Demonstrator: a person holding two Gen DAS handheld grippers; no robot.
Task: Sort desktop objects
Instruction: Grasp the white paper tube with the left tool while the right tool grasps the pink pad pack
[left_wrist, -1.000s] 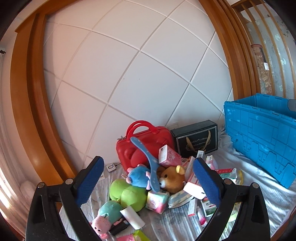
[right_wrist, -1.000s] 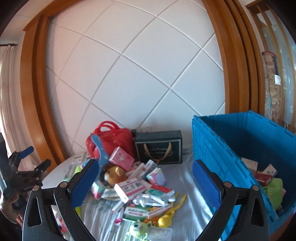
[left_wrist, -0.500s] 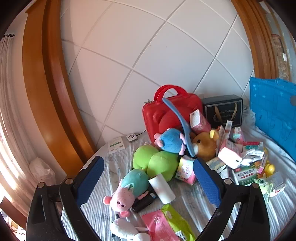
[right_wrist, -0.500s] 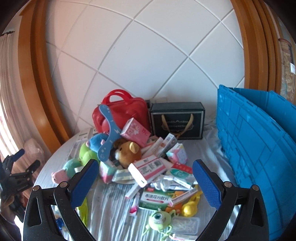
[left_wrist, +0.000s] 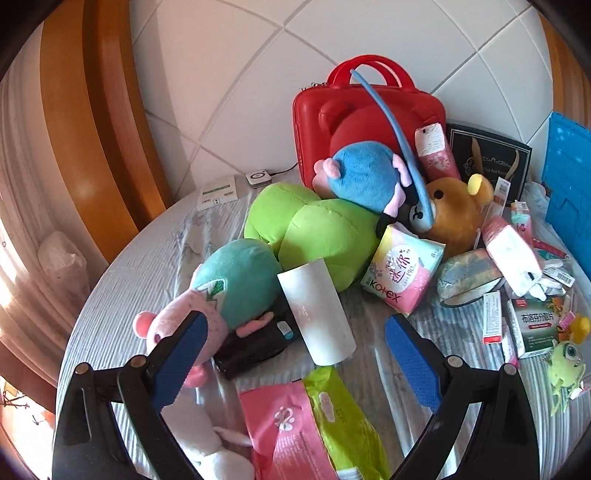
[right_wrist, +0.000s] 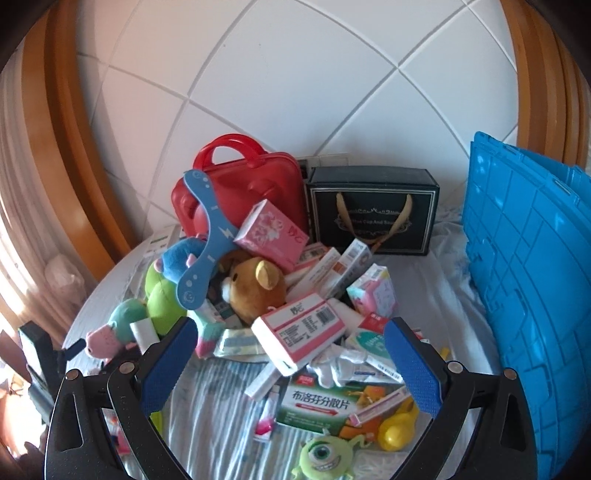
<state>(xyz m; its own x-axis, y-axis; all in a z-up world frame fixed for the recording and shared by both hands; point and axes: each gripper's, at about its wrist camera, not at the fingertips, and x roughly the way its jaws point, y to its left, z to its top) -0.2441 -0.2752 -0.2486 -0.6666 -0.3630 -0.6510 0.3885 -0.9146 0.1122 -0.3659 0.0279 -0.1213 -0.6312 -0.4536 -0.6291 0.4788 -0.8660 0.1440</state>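
A heap of toys and boxes covers the striped table cloth (left_wrist: 147, 266). My left gripper (left_wrist: 295, 354) is open above the near left of the heap, with a white roll (left_wrist: 317, 310) lying between its fingers' line and a pink pig plush (left_wrist: 207, 299) by the left finger. A green plush (left_wrist: 314, 229), blue plush (left_wrist: 365, 177) and brown bear (left_wrist: 454, 214) lie behind. My right gripper (right_wrist: 291, 358) is open and empty over a pink-and-white medicine box (right_wrist: 303, 332), a green medicine box (right_wrist: 325, 406) and a small green one-eyed monster toy (right_wrist: 325, 456).
A red case (right_wrist: 251, 188) and a black gift box (right_wrist: 373, 206) stand against the tiled wall. A blue crate (right_wrist: 532, 295) stands at the right. A pink-and-green packet (left_wrist: 314, 424) lies at the near edge. The left gripper (right_wrist: 48, 362) shows at far left.
Both grippers have dropped lower and tilted down toward the heap; the left moved over the plush toys, the right left of the blue crate. Both stayed open.
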